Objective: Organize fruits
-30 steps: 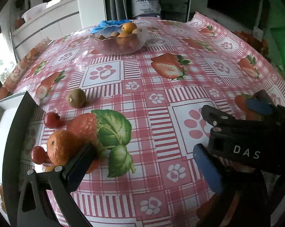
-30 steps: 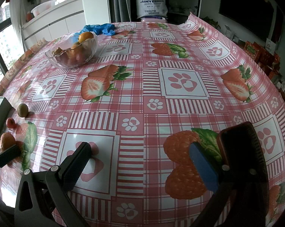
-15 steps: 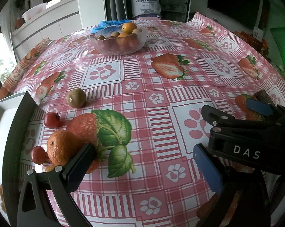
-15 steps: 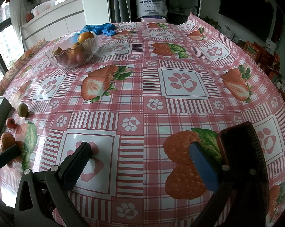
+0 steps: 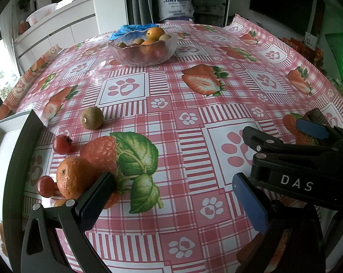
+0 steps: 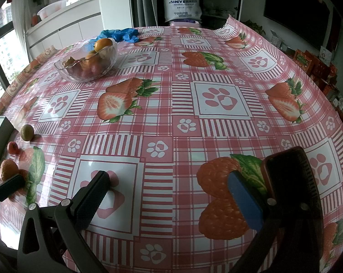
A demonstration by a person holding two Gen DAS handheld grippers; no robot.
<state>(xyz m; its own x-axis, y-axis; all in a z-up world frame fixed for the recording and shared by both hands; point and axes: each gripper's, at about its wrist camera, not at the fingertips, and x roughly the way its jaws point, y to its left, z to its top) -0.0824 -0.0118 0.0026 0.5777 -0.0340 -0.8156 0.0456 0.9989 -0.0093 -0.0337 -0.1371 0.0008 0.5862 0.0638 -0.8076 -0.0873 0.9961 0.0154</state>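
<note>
On the left side of the table, a white tray (image 5: pixel 3 127) sits at the edge. Just beside it lie the loose fruits: a small red tomato (image 5: pixel 61 144), a big orange (image 5: pixel 74 177), and another little red tomato (image 5: pixel 45 186) touching the orange. A brown-green kiwi (image 5: pixel 92 117) lies a bit farther back, apart from the others. The left gripper (image 5: pixel 171 195) hangs low over the pink tablecloth (image 5: pixel 171 104) with its jaws spread wide and nothing between them. Its black finger is right next to the orange. Near the far end of the table stands a glass bowl (image 5: pixel 144 50) with oranges and other fruits inside, and a blue glove (image 6: pixel 119 35) lies behind it. To the right, the right gripper (image 6: pixel 169 195) hangs over the cloth too, jaws wide apart and holding nothing. A dark phone (image 6: pixel 289 182) lies just beside its blue finger.
</note>
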